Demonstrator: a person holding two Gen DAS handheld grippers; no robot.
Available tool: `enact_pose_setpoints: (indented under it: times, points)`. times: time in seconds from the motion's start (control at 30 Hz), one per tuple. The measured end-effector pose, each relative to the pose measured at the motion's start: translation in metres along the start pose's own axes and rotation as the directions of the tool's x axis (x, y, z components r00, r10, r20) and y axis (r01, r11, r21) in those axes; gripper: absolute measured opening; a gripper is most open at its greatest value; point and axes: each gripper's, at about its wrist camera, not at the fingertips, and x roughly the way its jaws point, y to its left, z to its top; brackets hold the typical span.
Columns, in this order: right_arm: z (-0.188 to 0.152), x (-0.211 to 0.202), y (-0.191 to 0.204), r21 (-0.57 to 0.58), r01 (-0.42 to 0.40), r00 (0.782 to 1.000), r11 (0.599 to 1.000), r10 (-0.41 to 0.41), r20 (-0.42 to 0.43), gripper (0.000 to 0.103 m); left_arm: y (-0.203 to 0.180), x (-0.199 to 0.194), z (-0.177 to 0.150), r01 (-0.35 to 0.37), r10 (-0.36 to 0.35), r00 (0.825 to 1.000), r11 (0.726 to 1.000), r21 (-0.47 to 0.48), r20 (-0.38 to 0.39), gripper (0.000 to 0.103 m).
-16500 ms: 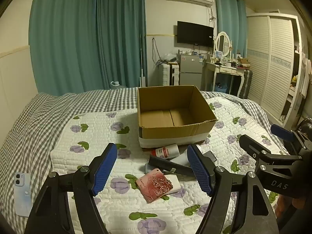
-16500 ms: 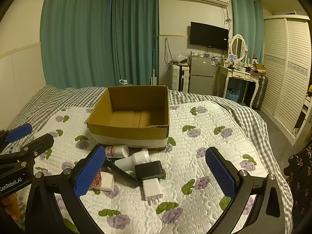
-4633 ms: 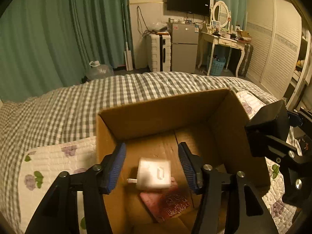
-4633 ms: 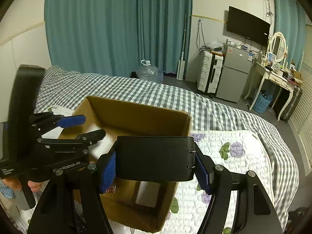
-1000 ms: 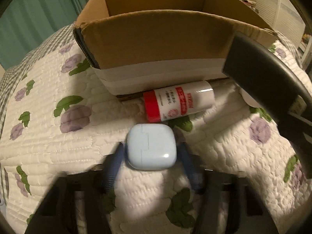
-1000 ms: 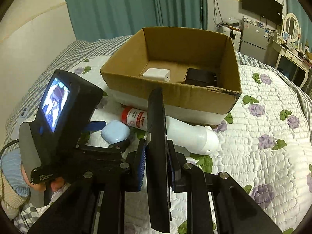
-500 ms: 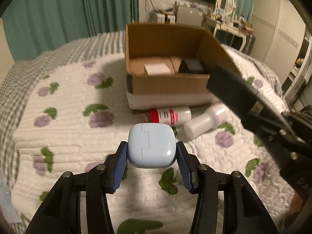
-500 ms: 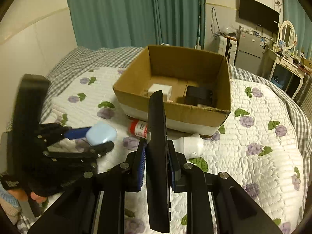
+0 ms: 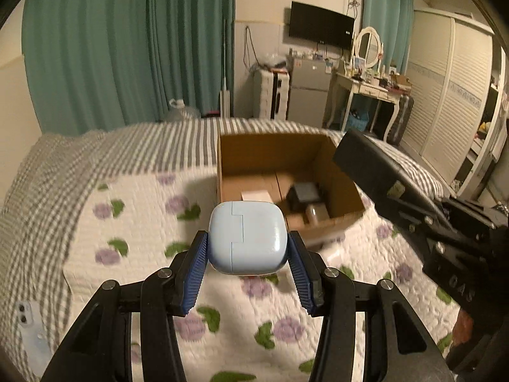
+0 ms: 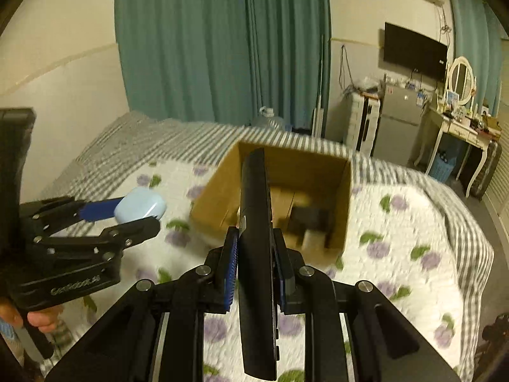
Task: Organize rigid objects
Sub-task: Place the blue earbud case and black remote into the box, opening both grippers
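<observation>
A home bedroom is shown: a bed covered by a white floral quilt, teal curtains, a white dressing table with oval mirror, louvred wardrobe doors.

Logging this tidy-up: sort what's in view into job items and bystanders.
Job items:
- pale blue case, clamped in left gripper
- black remote, clamped in right gripper
- cardboard box

Bystanders:
- phone on the bed
- TV
- mirror

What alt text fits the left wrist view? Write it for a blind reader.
The left claw grips a pale blue earbud case above a floral quilt. Beyond sits an open cardboard box already holding items, with the right claw's long black object at right.
</observation>
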Motion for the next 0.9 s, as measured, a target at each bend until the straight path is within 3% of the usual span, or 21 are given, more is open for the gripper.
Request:
enact_pose_setpoints:
  times: [0.23,0.43,0.57,0.7,0.9]
  points:
    - [0.054,0.018,-0.02,0.001,0.007,0.997,1.0,-0.007,0.076,0.019,0.002,0.022,0.051,-0.019,0.018,0.999,1.0,0.006,0.051,0.05]
    - [0.089,0.06,-0.042,0.016,0.002,0.995,1.0,-0.003,0.098,0.019,0.0,0.069,0.076,-0.021,0.021,0.998,1.0,-0.001,0.053,0.05]
    - [0.086,0.095,-0.057,0.049,-0.002,0.997,0.999,-0.002,0.082,0.019,-0.005,0.109,0.077,-0.032,0.031,0.999,0.999,0.022,0.022,0.05]
    - [0.072,0.134,-0.074,0.061,0.007,1.0,0.998,-0.008,0.0,0.019,-0.013,0.145,0.073,-0.038,0.038,0.999,0.998,0.044,0.01,0.05]
    - [0.062,0.156,-0.086,0.054,0.029,0.999,0.998,-0.026,-0.045,0.019,-0.012,0.168,0.065,-0.029,0.029,0.999,1.0,0.003,-0.044,0.053]
